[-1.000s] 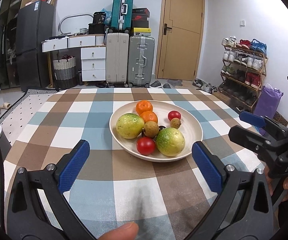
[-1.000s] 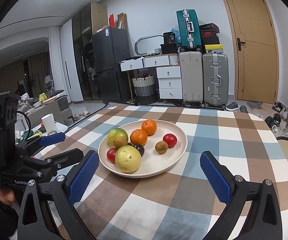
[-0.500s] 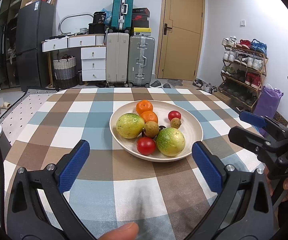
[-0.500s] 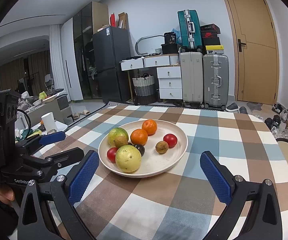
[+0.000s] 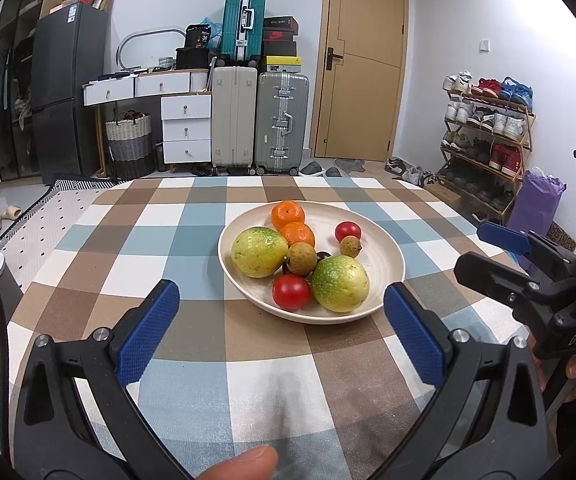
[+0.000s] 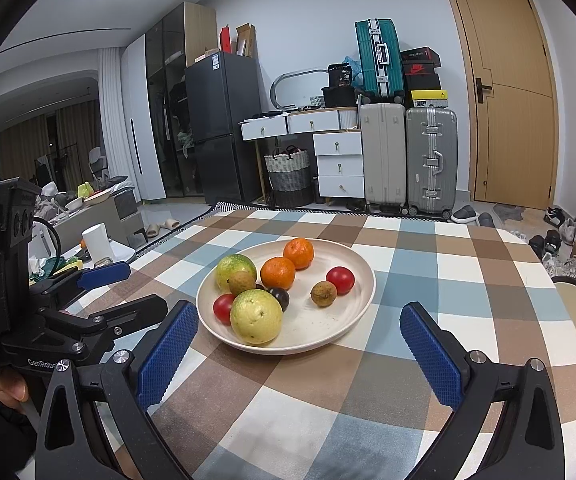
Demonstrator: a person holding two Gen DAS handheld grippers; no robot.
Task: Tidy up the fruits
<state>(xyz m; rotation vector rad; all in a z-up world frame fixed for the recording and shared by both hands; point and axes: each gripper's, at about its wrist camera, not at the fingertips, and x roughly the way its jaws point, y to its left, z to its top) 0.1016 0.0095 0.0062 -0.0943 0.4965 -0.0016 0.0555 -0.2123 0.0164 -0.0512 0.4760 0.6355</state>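
All the fruit sits together on one cream plate (image 5: 387, 248) near the middle of the checked table (image 5: 192, 240). Contents: two oranges (image 5: 288, 214) touching each other at the far side, two large yellow-green fruits (image 5: 259, 252), two red tomatoes (image 5: 291, 291), two small brown round fruits (image 5: 302, 258), and one dark fruit (image 6: 279, 298) half hidden among them. Most are bunched on the plate's left half, leaning on one another; one tomatoes-and-brown-fruit pair lies apart on the right half, so it likely rolls freely.

Left tool (image 5: 280, 324): jaws spread wide, empty, held low just short of the near rim of the plate. Right tool (image 6: 299, 344): also spread, empty, squared up to the plate from the other side. Both aim at the fruit without touching it, a posture that fits either approaching a piece or standing off.

Judgement: gathered fruit fits a finished collecting job, or a mixed pile awaiting sorting by kind. Cannot tell which.
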